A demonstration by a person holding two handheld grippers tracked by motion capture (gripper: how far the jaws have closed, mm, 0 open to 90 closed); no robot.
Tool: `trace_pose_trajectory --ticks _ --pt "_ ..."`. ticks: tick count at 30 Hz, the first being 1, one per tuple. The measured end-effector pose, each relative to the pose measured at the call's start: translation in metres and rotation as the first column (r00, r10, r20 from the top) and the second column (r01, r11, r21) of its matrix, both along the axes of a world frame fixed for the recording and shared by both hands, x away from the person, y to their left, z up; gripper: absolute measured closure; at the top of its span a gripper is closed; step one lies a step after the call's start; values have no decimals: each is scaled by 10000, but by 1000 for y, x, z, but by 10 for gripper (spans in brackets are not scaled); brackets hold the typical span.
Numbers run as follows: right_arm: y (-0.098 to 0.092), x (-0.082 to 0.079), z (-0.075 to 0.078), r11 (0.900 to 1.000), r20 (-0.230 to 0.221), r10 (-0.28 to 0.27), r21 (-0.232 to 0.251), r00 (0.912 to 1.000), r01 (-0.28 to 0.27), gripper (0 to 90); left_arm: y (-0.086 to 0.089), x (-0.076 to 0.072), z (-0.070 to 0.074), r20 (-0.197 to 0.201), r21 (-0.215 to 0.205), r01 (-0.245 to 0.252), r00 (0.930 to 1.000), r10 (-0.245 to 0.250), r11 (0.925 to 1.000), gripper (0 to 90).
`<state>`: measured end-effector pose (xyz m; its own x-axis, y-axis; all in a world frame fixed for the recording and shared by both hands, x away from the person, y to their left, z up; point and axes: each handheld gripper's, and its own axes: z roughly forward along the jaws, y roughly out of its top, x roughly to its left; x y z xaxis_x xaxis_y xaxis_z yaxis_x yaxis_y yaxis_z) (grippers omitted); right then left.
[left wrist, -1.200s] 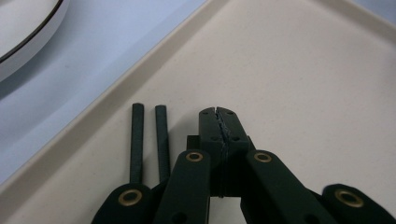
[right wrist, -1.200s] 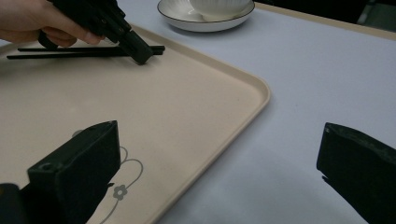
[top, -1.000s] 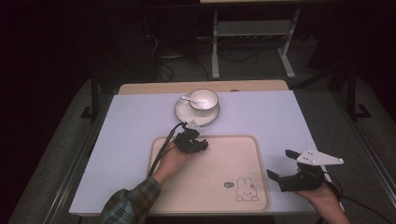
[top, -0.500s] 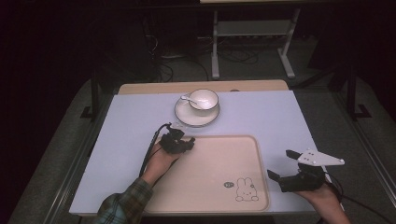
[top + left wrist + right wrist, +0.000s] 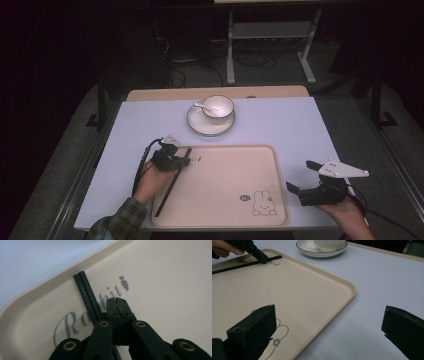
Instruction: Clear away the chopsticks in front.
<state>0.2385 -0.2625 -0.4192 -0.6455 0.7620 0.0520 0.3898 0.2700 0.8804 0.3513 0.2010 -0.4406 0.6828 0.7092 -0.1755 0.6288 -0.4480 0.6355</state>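
Note:
A pair of black chopsticks (image 5: 170,187) lies along the left side of the beige tray (image 5: 225,146). Their far ends (image 5: 86,290) rest by the printed word "Rabbit". My left gripper (image 5: 175,161) is low over their upper part with its jaws pressed together (image 5: 117,301). The sticks run beside and under the jaws, not between the tips. In the right gripper view the left gripper (image 5: 260,256) touches the chopsticks (image 5: 237,266). My right gripper (image 5: 298,175) is held off the tray's right edge, jaws wide open (image 5: 329,325) and holding nothing.
A white cup (image 5: 218,106) with a spoon (image 5: 197,106) stands on a saucer (image 5: 210,129) behind the tray, and the saucer (image 5: 322,251) is also in the right gripper view. A rabbit drawing (image 5: 262,204) marks the tray's front right corner. Pale blue tabletop (image 5: 280,125) surrounds the tray.
My left hand and gripper have moved left and toward me, from the tray's far edge near the saucer to its left side. The chopsticks now show on the tray. The right gripper stayed put.

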Motion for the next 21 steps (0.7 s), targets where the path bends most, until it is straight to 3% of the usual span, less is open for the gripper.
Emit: trace_pose_trajectory --ticks 14,21 --pt "0 0 0 10000 -17 -21 -43 10000 21 0 31 -11 2 -194 55 -569 9982 570 9984 893" --pt "0 0 0 10000 -36 -16 -34 10000 16 0 31 -11 3 -57 187 -372 9993 373 9991 876"
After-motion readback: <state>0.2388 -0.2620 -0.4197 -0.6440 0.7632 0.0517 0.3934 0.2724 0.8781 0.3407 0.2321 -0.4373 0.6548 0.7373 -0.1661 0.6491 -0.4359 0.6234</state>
